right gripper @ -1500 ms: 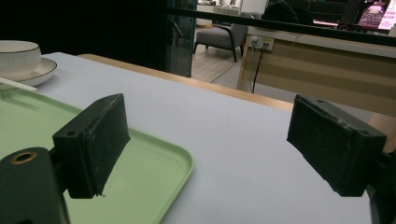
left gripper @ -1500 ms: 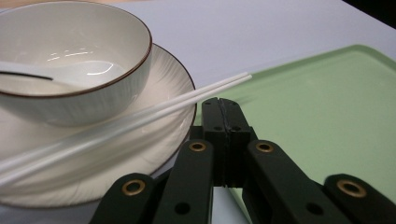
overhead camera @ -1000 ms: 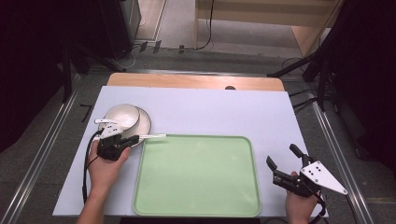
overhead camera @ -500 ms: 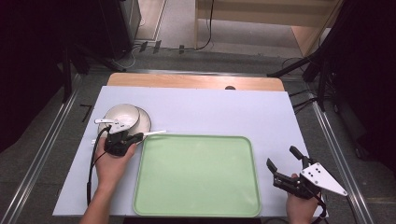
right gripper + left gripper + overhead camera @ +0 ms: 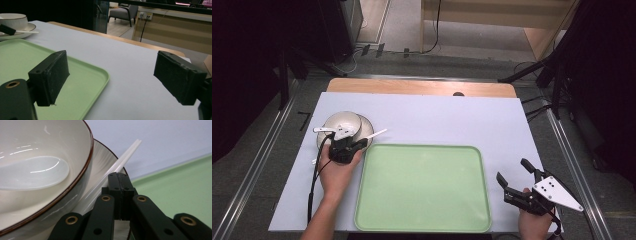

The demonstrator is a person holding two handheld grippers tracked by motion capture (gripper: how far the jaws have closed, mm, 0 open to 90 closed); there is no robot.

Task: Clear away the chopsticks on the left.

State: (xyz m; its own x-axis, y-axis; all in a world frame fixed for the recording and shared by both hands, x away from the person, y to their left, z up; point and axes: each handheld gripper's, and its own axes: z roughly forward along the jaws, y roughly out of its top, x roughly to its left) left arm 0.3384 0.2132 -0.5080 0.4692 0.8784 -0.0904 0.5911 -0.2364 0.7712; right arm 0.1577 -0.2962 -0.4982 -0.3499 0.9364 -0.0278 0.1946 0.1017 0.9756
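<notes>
White chopsticks (image 5: 375,134) lie across the rim of a saucer (image 5: 365,126) that carries a cream bowl (image 5: 341,125) at the left of the pale surface (image 5: 437,120) in the high view, and the left tongs (image 5: 353,146) sit right at their near end, just beside the top-left corner of the empty green tray (image 5: 422,187); the right tongs (image 5: 515,178) rest well apart at the lower right, off the tray. From the left gripper view, the left tongs (image 5: 119,181) are pressed together, with the chopsticks (image 5: 120,162) running up along the left side of the tips; whether the sticks are actually pinched I cannot tell, since the jaws look shut beside them. A white soup spoon (image 5: 32,173) lies inside the bowl (image 5: 62,185). From the right gripper view, the right tongs (image 5: 110,72) stand spread wide over the tray's corner (image 5: 100,75), holding nothing. The step in hand looks like taking the chopsticks off the saucer. Next calls for a sure grip on the thin sticks, then a lift clear of the rim toward the tray.
</notes>
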